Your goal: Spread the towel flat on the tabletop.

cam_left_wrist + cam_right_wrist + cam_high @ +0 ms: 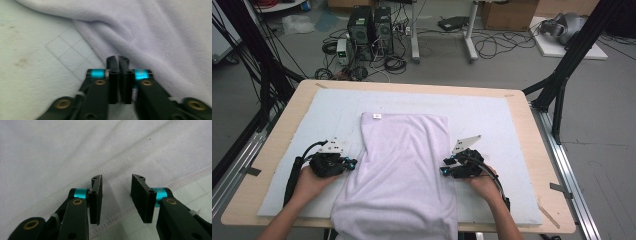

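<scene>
Here, pale lilac towel (399,170) spread at centre of the tabletop (532,125), lower end draped over the near edge, left gripper (351,163) at its left hem, jaws together, right gripper (446,168) at its right hem, jaws apart over the stitched edge.

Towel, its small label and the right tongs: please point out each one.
towel (399,170), high view, middle of the cloth
label (376,116), high view, far left corner
right tongs (116,195), right gripper view, between the tips
</scene>
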